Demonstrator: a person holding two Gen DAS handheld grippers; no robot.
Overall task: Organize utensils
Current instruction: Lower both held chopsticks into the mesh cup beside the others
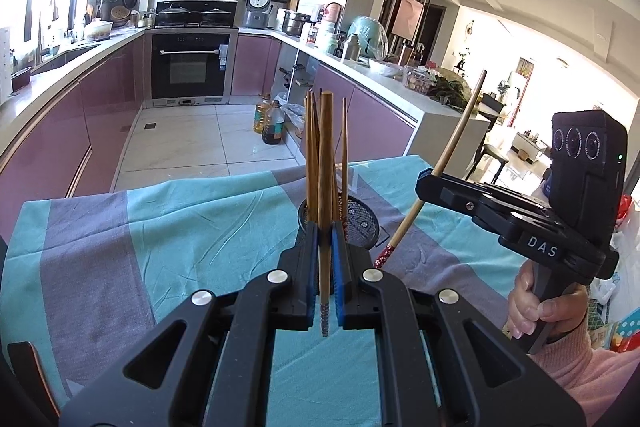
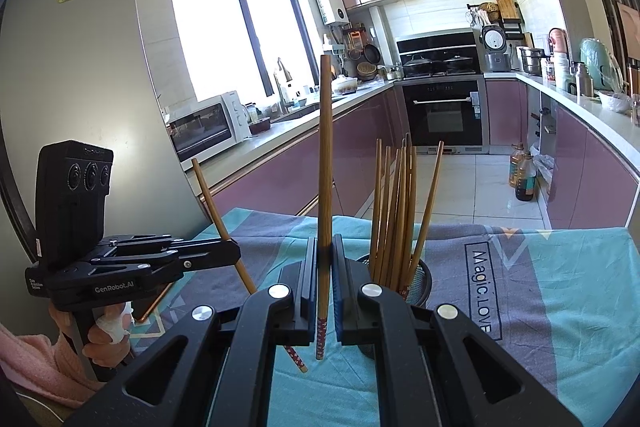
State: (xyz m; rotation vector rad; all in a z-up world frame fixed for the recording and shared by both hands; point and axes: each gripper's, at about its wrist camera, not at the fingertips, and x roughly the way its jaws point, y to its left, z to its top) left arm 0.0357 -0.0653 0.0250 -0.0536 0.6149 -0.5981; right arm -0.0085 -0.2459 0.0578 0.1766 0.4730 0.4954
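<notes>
In the left wrist view my left gripper [image 1: 325,231] is shut on a wooden chopstick [image 1: 325,167] that stands upright, patterned tip down. Just behind it a black mesh holder [image 1: 362,223] holds several chopsticks. To the right, a hand holds my right gripper [image 1: 427,179], which is shut on a tilted chopstick [image 1: 456,143] with a red patterned tip. In the right wrist view my right gripper [image 2: 325,243] clamps its upright chopstick [image 2: 326,147] beside the holder [image 2: 422,277] and its chopsticks [image 2: 394,211]. At the left, my left gripper [image 2: 237,254] grips its own chopstick [image 2: 218,215].
A teal and grey cloth [image 1: 192,223] [image 2: 560,291] covers the table, whose far edge drops to a tiled kitchen floor. Oil bottles [image 1: 269,121] stand on the floor by purple cabinets [image 1: 100,115]. A tall grey fridge [image 2: 80,67] stands at the table's left.
</notes>
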